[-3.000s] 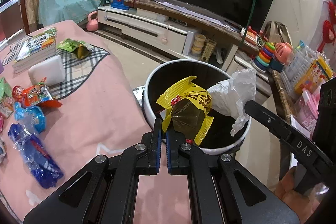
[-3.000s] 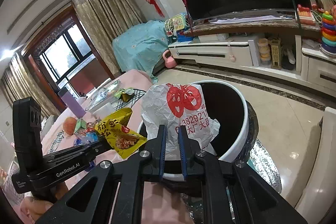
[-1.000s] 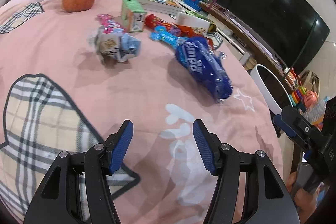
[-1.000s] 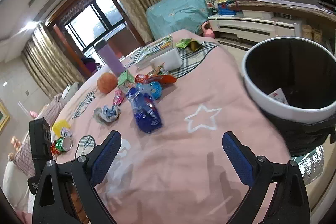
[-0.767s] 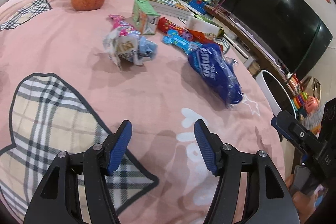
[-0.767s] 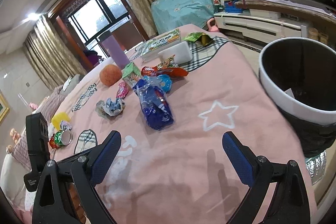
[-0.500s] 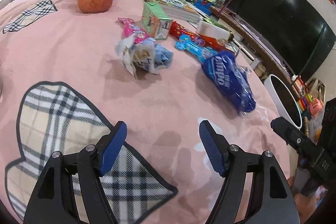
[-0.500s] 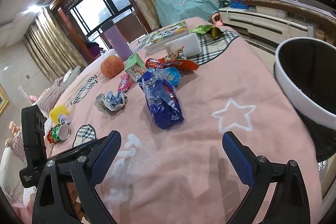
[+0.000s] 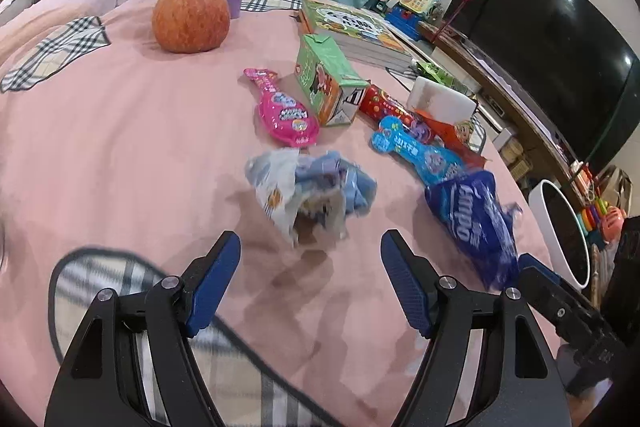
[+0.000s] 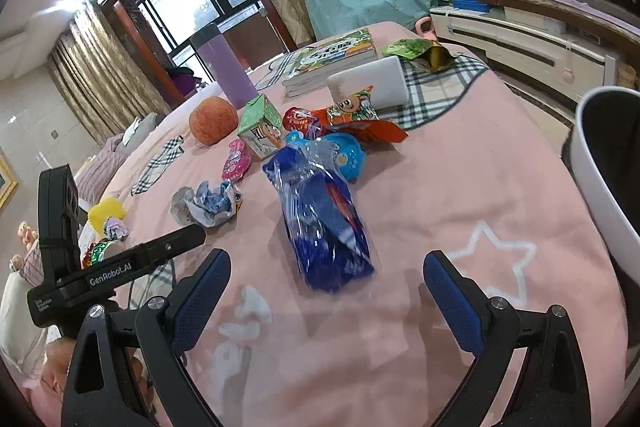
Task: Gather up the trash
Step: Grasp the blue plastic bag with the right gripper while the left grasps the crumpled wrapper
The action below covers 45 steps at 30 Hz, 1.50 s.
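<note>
Two hand-held grippers are shown above a round counter draped in a pink cloth point(image 9: 120, 131) with plaid patches. Nearest, the left gripper point(image 9: 310, 277) is seen with its blue-padded jaws spread wide and empty, having just been opening further; the right gripper point(image 10: 326, 297) is likewise spread wide with nothing between its pads.

Just beyond the left gripper, near the middle of the counter, a crumpled pale-blue and white wrapper point(image 9: 310, 191) is lying loose. In front of the right gripper, a crinkled dark-blue plastic snack bag point(image 10: 324, 219) is stretched toward the counter's right edge, where a white-rimmed, black-lined waste bin point(image 10: 592, 163) is standing beside it.

Farther back a pink foil packet point(image 9: 282, 113), a light-blue foil packet point(image 9: 416, 153), a red and orange snack wrapper point(image 10: 352, 121) and a green cardboard drink carton point(image 9: 326, 83) are clustered. Toward the far edge, an orange-red apple point(image 9: 191, 17), a purple tumbler point(image 10: 226, 71), a white box point(image 10: 370, 83) and a stack of books point(image 9: 356, 31) are set.

The light wrapper could be pushed away rather than pinched if the jaws are closed too high. The slippery bag could be caught by only a thin fold and slide out before reaching the bin. The cloth could be snagged by the pads, and neighbouring packets dragged. The apple or books could be mistaken for trash.
</note>
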Available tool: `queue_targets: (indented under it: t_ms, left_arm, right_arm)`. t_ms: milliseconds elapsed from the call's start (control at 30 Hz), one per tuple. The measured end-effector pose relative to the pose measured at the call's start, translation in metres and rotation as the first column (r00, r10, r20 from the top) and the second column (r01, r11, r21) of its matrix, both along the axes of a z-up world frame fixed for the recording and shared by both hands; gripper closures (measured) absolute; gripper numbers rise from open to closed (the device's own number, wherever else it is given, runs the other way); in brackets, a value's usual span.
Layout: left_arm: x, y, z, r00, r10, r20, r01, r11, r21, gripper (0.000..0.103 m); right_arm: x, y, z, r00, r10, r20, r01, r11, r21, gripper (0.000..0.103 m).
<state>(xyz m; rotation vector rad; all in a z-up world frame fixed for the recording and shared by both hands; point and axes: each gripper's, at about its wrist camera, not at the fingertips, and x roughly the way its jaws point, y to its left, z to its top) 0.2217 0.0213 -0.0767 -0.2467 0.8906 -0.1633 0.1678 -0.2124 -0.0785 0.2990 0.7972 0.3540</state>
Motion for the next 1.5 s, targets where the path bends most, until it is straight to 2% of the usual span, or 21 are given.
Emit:
queue_targets:
  t_ms: [133, 167, 200, 267, 300, 333, 367, 400, 567, 800, 1033, 1233, 1367, 1433, 1467, 1500]
  left_arm:
    - [0.008, -0.004, -0.002, 1.0, -0.002, 0.013, 0.002, 1.0, 0.027, 0.03]
    - [0.009, -0.005, -0.003, 1.0, -0.01, 0.018, 0.009, 0.999, 0.032, 0.038]
    - [0.01, -0.006, -0.004, 1.0, -0.021, 0.016, 0.021, 0.999, 0.03, 0.054]
    - [0.012, -0.008, -0.007, 0.999, -0.036, 0.003, 0.036, 0.999, 0.024, 0.069]
    - [0.013, -0.009, -0.008, 0.999, -0.039, 0.004, 0.039, 0.999, 0.023, 0.083]
    - [0.012, -0.01, -0.008, 0.999, -0.045, 0.003, 0.045, 0.999, 0.025, 0.091]
    - [0.012, -0.01, -0.008, 0.999, -0.053, 0.001, 0.053, 0.998, 0.022, 0.098]
    - [0.011, -0.011, -0.008, 0.998, -0.057, 0.002, 0.057, 0.998, 0.021, 0.098]
    - [-0.003, -0.016, -0.003, 0.997, -0.069, 0.024, 0.069, 0.997, 0.024, 0.099]
    - [-0.029, -0.03, 0.003, 0.994, -0.105, 0.038, 0.105, 0.994, -0.005, 0.099]
    - [-0.055, -0.056, 0.019, 0.982, -0.177, 0.072, 0.179, 0.983, -0.028, 0.102]
    - [-0.069, -0.082, 0.03, 0.967, -0.238, 0.094, 0.241, 0.97, -0.023, 0.102]
    - [-0.075, -0.084, 0.035, 0.969, -0.225, 0.105, 0.227, 0.974, -0.006, 0.102]
    - [-0.078, -0.079, 0.035, 0.974, -0.2, 0.106, 0.201, 0.98, 0.0, 0.098]
    - [-0.079, -0.074, 0.034, 0.977, -0.185, 0.101, 0.186, 0.983, 0.001, 0.088]
    - [-0.08, -0.069, 0.033, 0.983, -0.159, 0.093, 0.16, 0.987, 0.003, 0.067]
  right_arm:
    - [0.014, 0.005, -0.001, 1.0, 0.015, -0.008, -0.015, 1.0, -0.008, 0.005]
    - [0.015, 0.006, -0.002, 1.0, 0.017, -0.01, -0.017, 1.0, -0.008, 0.005]
    - [0.018, 0.007, -0.004, 1.0, 0.019, -0.014, -0.019, 1.0, -0.011, 0.006]
    - [0.02, 0.009, -0.006, 1.0, 0.017, -0.021, -0.017, 1.0, -0.024, 0.009]
    - [0.02, 0.01, -0.007, 1.0, 0.015, -0.025, -0.016, 0.999, -0.034, 0.02]
    - [0.02, 0.011, -0.009, 0.999, 0.014, -0.03, -0.015, 0.999, -0.041, 0.03]
    - [0.02, 0.011, -0.01, 0.999, 0.013, -0.037, -0.014, 0.999, -0.046, 0.054]
    - [0.018, 0.011, -0.011, 0.999, 0.01, -0.042, -0.012, 0.999, -0.051, 0.062]
    - [0.004, 0.005, -0.003, 1.0, 0.006, 0.001, -0.006, 0.998, -0.055, 0.067]
    - [-0.015, -0.014, 0.004, 0.999, -0.034, 0.016, 0.035, 0.999, -0.032, 0.067]
    - [-0.038, -0.037, 0.014, 0.995, -0.087, 0.043, 0.087, 0.996, -0.009, 0.067]
    - [-0.054, -0.055, 0.02, 0.99, -0.124, 0.061, 0.124, 0.992, 0.001, 0.068]
    - [-0.06, -0.066, 0.021, 0.988, -0.139, 0.066, 0.138, 0.99, 0.014, 0.068]
    - [-0.063, -0.069, 0.022, 0.987, -0.142, 0.07, 0.14, 0.99, 0.021, 0.068]
    - [-0.064, -0.069, 0.022, 0.987, -0.142, 0.071, 0.14, 0.99, 0.023, 0.068]
    - [-0.065, -0.07, 0.022, 0.987, -0.141, 0.072, 0.14, 0.99, 0.025, 0.068]
